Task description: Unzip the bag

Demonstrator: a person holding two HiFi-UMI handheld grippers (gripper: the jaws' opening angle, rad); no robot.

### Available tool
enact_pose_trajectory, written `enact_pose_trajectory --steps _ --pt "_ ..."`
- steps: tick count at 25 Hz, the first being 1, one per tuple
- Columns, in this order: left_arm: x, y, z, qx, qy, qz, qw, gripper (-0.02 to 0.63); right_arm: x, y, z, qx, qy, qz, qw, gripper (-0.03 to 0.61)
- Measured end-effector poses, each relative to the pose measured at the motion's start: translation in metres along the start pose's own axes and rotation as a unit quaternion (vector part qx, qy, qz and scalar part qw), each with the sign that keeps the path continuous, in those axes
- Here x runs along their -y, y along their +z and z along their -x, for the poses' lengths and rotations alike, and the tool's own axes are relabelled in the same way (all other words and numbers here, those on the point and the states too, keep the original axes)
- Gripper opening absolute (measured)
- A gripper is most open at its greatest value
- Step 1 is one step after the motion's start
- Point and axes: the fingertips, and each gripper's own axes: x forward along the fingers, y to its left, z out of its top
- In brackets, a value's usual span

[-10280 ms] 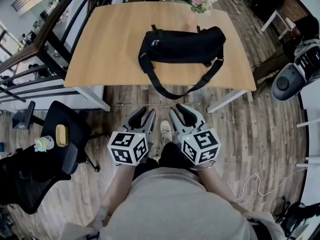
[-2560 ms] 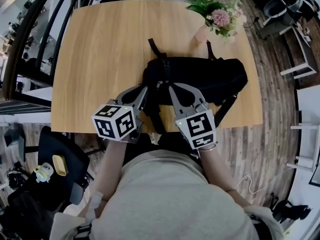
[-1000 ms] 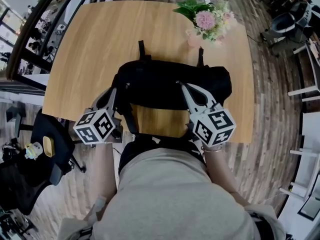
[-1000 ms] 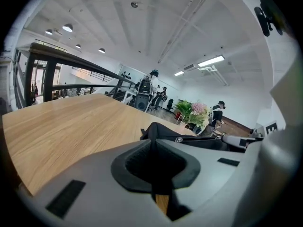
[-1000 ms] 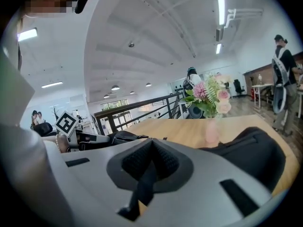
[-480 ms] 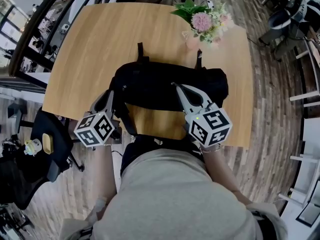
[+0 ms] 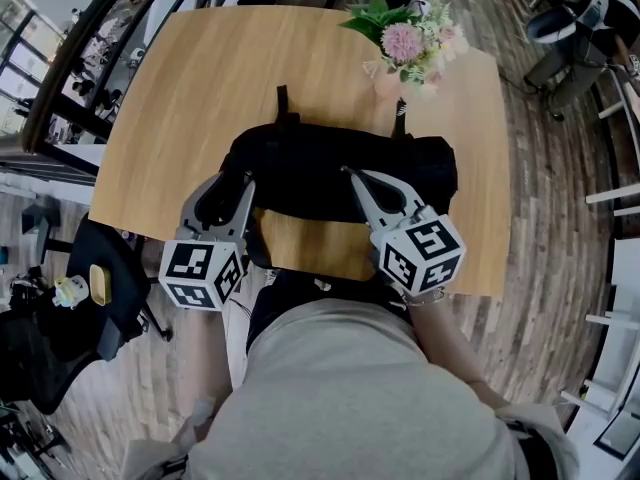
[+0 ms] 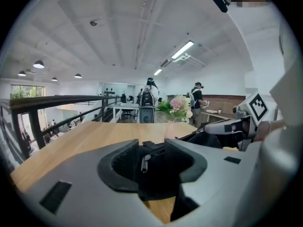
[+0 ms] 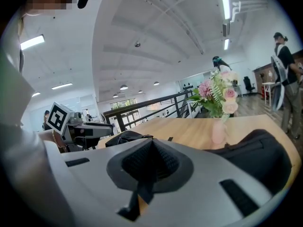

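A black duffel bag (image 7: 300, 173) lies across the near half of the wooden table (image 7: 190, 78). My left gripper (image 7: 232, 178) is at the bag's left end with its jaws opening. The bag's end and a small metal zipper tab (image 8: 143, 163) sit between the pads without being pressed. My right gripper (image 7: 347, 171) rests on top of the bag near its middle. It is shut on a thin black zipper pull (image 9: 143, 193) that hangs below the closed pads. The bag's right part (image 9: 255, 155) bulges beside it.
A pink vase of flowers (image 7: 405, 48) stands on the table just behind the bag's right half. The bag's shoulder strap (image 7: 262, 250) hangs over the near table edge. A black office chair (image 7: 110, 288) stands on the floor at the left.
The left gripper's jaws have spread wide and let go of the bag's left end. The right gripper stays shut at the same spot on the bag's top.
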Motion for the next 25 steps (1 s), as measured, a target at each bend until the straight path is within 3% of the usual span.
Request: enact_pose_trajectory --steps 4,9,12,17,21,25 --pt "0.038 0.009 -0.02 -0.006 -0.069 -0.001 0.9976 0.166 -0.001 0.001 0.0 0.002 0.005 -0.003 1.0 0.008" --pt "0.075 0.012 -0.04 -0.023 -0.126 -0.067 0.9896 0.167 -0.002 0.001 0.0 0.007 0.003 -0.005 1.0 0.008" --pt "0.092 0.009 -0.051 -0.028 -0.149 -0.125 0.9805 0.166 -0.001 0.0 0.0 0.007 0.002 -0.002 1.0 0.009" --pt "0.11 0.0 -0.064 -0.051 -0.184 -0.171 0.9666 0.166 -0.001 0.0 0.001 0.008 -0.003 -0.004 1.0 0.009" --pt "0.119 -0.014 -0.075 -0.078 -0.195 -0.242 0.9472 0.166 0.0 0.001 0.0 0.01 -0.009 -0.004 1.0 0.009" --pt "0.124 -0.023 -0.082 -0.097 -0.206 -0.265 0.9372 0.16 0.0 0.003 -0.001 0.012 -0.015 -0.003 1.0 0.009"
